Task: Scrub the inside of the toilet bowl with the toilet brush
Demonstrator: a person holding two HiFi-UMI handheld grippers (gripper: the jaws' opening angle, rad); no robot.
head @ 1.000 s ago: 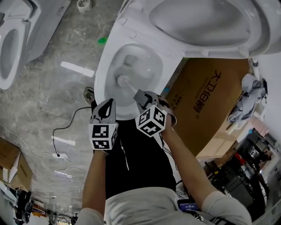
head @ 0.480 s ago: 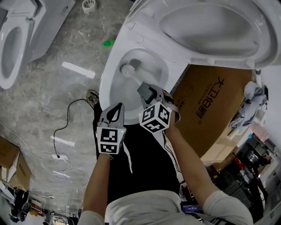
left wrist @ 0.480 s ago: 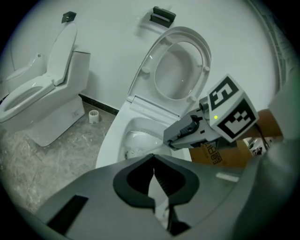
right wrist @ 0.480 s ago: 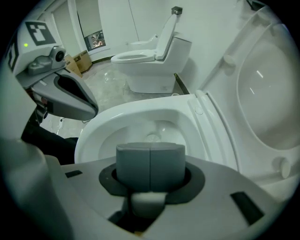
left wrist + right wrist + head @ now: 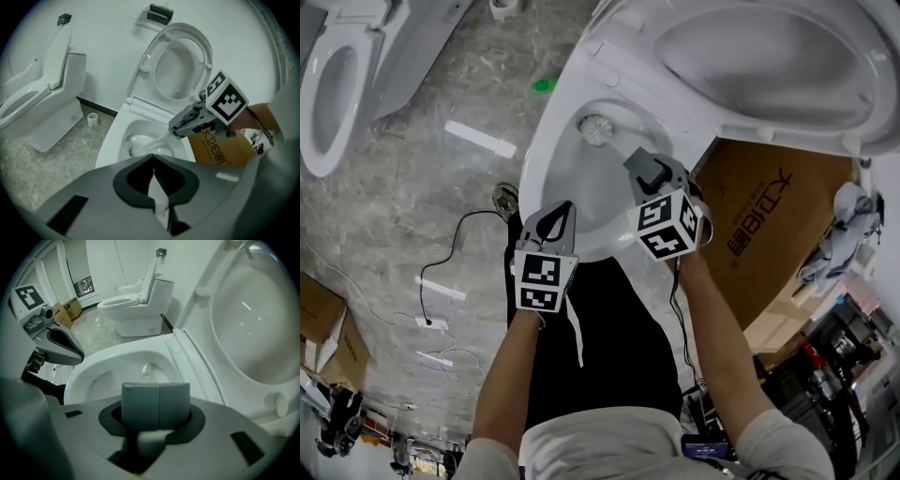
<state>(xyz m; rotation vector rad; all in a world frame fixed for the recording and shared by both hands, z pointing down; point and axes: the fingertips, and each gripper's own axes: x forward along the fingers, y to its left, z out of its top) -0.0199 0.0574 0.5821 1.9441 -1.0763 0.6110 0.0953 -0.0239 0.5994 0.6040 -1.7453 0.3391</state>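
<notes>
One toilet brush (image 5: 596,129) in toilet bowl (image 5: 546,165), clamped in R tool (image 5: 643,170), L tool (image 5: 562,213) closed & empty

Left gripper (image 5: 153,173): jaws closed together, low in view
Right gripper (image 5: 177,130): clamped on toilet brush (image 5: 157,141) handle
Brush head (image 5: 136,151): down inside toilet bowl (image 5: 108,143)
Lid (image 5: 180,65): raised upright
Second toilet (image 5: 42,93): at left
</notes>
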